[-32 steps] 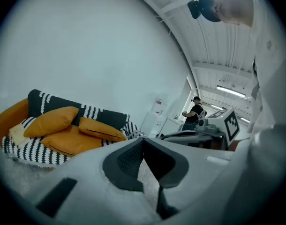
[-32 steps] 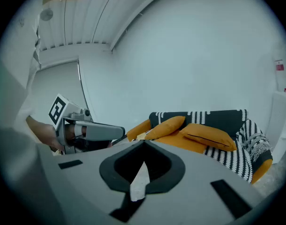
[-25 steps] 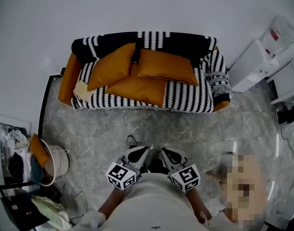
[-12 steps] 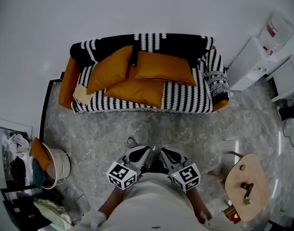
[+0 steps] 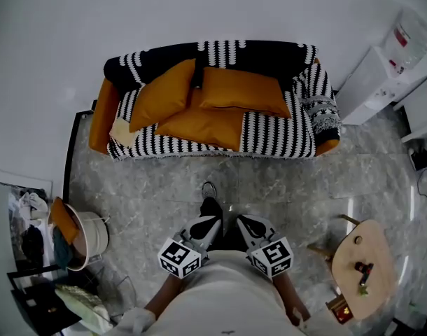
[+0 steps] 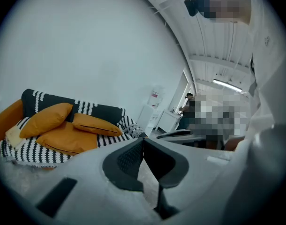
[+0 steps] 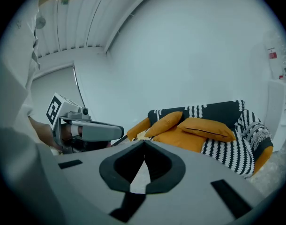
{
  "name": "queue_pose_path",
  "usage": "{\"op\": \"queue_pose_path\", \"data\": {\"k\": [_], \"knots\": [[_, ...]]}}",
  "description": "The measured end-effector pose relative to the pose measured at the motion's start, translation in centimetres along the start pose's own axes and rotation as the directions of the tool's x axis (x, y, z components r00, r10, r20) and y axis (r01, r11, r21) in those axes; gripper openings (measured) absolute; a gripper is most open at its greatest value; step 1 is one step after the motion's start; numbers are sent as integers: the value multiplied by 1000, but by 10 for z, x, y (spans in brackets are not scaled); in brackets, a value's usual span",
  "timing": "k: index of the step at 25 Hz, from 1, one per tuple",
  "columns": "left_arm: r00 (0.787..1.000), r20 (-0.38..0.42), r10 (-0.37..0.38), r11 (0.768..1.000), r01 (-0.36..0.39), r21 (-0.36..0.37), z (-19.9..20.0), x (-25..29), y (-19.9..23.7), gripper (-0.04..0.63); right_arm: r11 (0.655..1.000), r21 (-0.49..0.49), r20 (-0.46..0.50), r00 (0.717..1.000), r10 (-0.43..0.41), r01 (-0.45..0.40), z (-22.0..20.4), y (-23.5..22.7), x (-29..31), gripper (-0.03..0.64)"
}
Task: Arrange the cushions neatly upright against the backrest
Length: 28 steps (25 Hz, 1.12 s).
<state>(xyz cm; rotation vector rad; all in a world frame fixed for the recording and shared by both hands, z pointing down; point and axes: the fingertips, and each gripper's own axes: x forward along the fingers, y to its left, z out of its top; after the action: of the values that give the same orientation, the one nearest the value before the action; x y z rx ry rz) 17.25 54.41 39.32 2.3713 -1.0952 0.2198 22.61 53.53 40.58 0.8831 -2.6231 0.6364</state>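
Observation:
An orange sofa [image 5: 101, 121] draped in a black-and-white patterned throw stands against the wall. Three orange cushions lie on it: a left cushion [image 5: 161, 94] leaning tilted at the backrest, a right cushion [image 5: 243, 92] slumped along the backrest, and a big cushion [image 5: 203, 125] flat on the seat beneath both. The same cushions show as left cushion [image 6: 45, 119], right cushion [image 6: 96, 124] and flat cushion [image 6: 68, 138]. My left gripper [image 5: 211, 208] and right gripper [image 5: 239, 221] are held close to my body, well short of the sofa, both shut and empty. The right gripper view shows the cushions [image 7: 206, 126] too.
A white bucket [image 5: 87, 234] holding orange cloth and dark shelving stand at the left. A small round wooden table [image 5: 360, 266] with items is at the right. White cabinets [image 5: 371, 82] flank the sofa's right end. Grey marble floor [image 5: 164, 187] lies between me and the sofa.
The view has shifted slightly, so the sofa sits a little higher and farther right in frame. Both grippers stay shut near my body. The cushions have not moved.

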Motion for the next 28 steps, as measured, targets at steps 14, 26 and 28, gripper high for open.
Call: {"op": "queue_pose_path", "data": {"k": [14, 26, 28], "knots": [[991, 9, -133, 991, 133, 27, 78, 73, 80, 14, 991, 16, -2, 991, -136, 136, 67, -70, 64, 8], [986, 50, -157, 987, 154, 55, 160, 104, 194, 14, 980, -13, 5, 980, -199, 199, 141, -113, 163, 8], [988, 49, -149, 988, 146, 55, 164, 108, 208, 14, 979, -12, -11, 979, -203, 203, 143, -120, 174, 8]]}}
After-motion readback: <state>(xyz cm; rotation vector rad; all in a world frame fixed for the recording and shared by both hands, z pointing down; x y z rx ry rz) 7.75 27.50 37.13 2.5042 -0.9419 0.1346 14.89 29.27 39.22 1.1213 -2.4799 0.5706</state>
